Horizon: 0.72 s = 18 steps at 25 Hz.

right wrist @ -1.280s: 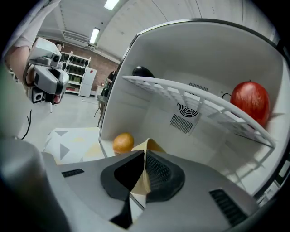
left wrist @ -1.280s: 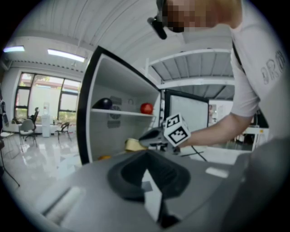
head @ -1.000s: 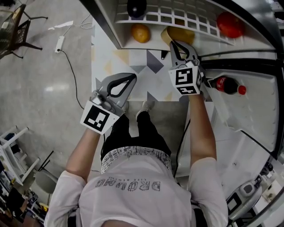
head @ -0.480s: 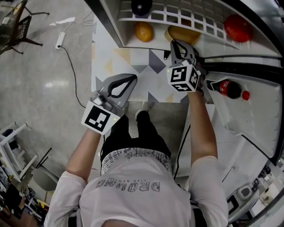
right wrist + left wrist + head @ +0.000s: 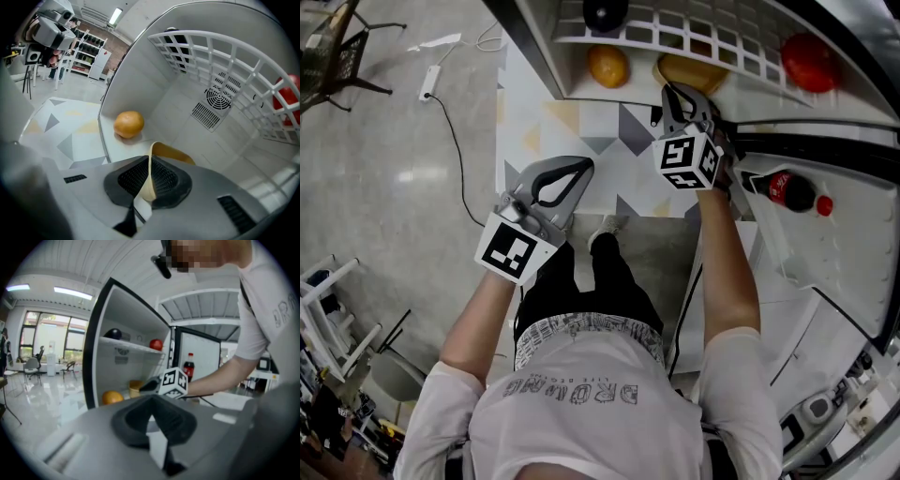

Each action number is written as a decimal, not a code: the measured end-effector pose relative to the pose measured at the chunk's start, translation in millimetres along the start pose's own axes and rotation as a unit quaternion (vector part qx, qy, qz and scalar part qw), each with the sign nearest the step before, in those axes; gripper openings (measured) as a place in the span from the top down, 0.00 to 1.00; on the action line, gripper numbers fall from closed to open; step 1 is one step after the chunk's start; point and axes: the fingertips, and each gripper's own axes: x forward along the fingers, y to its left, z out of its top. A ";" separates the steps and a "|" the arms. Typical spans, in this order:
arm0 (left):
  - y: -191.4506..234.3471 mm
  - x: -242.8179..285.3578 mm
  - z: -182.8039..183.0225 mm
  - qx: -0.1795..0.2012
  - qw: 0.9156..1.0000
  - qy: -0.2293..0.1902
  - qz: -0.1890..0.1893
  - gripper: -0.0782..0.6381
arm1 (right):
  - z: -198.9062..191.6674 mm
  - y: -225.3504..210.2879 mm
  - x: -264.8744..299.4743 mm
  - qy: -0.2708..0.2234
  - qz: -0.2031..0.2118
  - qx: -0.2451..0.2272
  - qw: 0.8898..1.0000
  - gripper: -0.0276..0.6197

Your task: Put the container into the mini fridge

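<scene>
While pinching the container [image 5: 694, 71], right gripper [image 5: 683, 95] reaches into mini fridge [image 5: 546, 56].

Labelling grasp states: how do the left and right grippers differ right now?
The left gripper is shut on nothing; the right gripper is shut on the yellow container's rim. The left hangs outside the mini fridge, over the floor; the right reaches into its lower compartment, near the orange. Both have their jaws together.
</scene>
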 end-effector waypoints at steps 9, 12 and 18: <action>-2.5 0.0 6.2 0.009 1.000 0.001 -0.006 0.88 | -5.1 8.2 3.3 0.010 0.012 0.014 1.000 0.92; -2.1 -1.5 9.7 0.011 1.000 0.001 -0.006 0.88 | -1.9 8.3 -0.4 0.006 0.013 0.021 1.000 0.84; -5.4 -4.2 22.0 0.025 1.000 -0.003 -0.011 0.88 | 10.3 -3.3 -27.7 -0.019 -0.005 0.058 0.998 0.84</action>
